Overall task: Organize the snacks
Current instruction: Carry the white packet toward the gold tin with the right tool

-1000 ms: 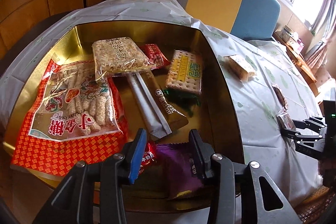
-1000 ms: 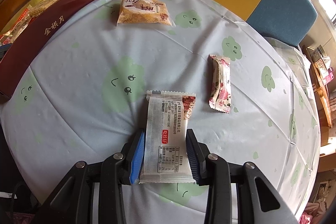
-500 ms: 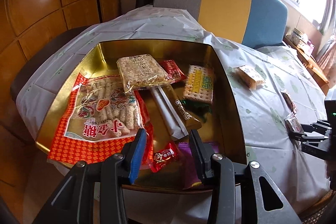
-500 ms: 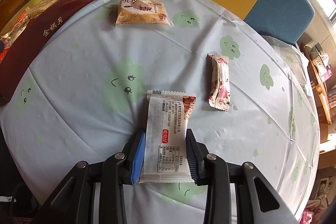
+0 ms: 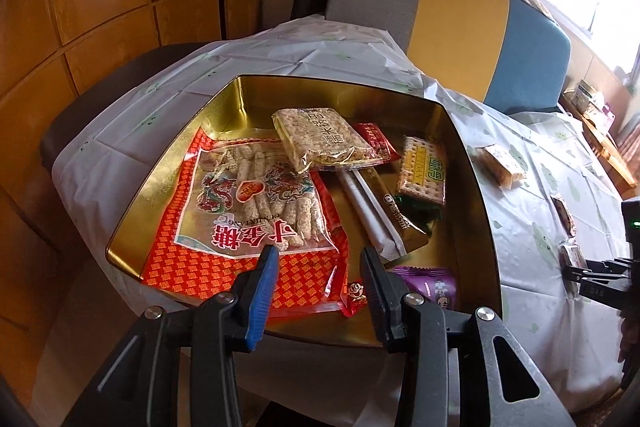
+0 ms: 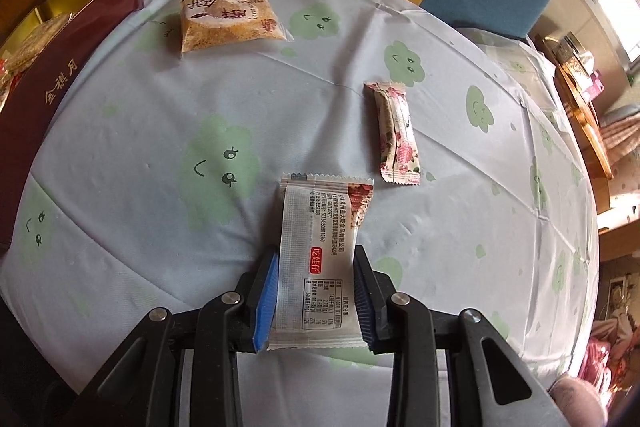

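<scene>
White packet (image 6: 316, 259): lower centre of right view, flat on tablecloth, squeezed between right gripper (image 6: 315, 285) pads.
Left gripper (image 5: 318, 285): unclenched, holding nothing, poised above near rim of tin.
Gold tin (image 5: 224, 107): square, shiny; held red sesame-stick bag (image 5: 256, 215), rice cake (image 5: 320, 139), crackers (image 5: 424, 167), sachets, purple packet (image 5: 434, 287).
Tablecloth (image 6: 140, 155): pale, creased, green cloud faces; orange pastry packet (image 6: 228, 19) upper left, floral stick packet (image 6: 398, 133) right of centre.
Room: wood panelling, grey-yellow-blue chair (image 5: 460, 15).
</scene>
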{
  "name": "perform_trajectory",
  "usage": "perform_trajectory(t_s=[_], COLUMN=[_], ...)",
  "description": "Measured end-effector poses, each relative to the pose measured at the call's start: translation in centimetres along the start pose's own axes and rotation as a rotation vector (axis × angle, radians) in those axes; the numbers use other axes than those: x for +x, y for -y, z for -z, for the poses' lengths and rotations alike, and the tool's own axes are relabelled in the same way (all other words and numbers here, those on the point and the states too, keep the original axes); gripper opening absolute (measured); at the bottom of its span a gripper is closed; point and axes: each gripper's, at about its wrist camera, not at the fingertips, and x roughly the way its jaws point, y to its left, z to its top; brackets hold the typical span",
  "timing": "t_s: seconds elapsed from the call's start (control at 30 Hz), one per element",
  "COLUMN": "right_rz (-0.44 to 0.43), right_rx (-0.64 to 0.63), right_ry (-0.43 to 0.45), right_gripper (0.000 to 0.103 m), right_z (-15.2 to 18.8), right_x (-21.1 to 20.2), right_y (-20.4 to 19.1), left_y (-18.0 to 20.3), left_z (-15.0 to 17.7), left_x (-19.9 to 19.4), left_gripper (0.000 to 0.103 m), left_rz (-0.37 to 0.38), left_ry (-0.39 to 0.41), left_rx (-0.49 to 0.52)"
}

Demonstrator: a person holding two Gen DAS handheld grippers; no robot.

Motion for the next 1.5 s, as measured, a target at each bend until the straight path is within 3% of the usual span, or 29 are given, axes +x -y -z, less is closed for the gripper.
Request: perform_trajectory(t_s=[0.37, 0.57, 0.7, 1.2, 1.5], right_rz=[-0.07, -0.114, -0.129, -0.187, -0.201], right_rx=[0.189, 0.182, 0.206, 0.252, 0.312], right_ry=[0.0, 0.058, 0.045, 0.208, 0.172], right_gripper=[0.034, 0.034, 0.034, 0.036, 0.034], right_z=[0.3, 1.0, 1.9, 4.4, 3.8], right_x=[-0.1, -2.3, -1.3, -1.0, -1.1], right_y=[1.6, -1.0, -1.8, -1.4, -0.9], left_y=[-1.2, -2.2, -2.1, 1.0, 1.6], left_z=[0.0, -0.2, -0.2, -0.2, 0.1], left_x=[-0.2, 0.0, 0.0, 0.7, 0.0], left_gripper=[0.043, 0.043, 0.043, 0.043, 0.043], left_rz=[-0.005, -0.021, -0.029, -0.048, -0.002], left_ry=[0.013, 0.007, 0.026, 0.016, 0.044], left_rx=[-0.047, -0.077, -0.055, 0.058, 0.099])
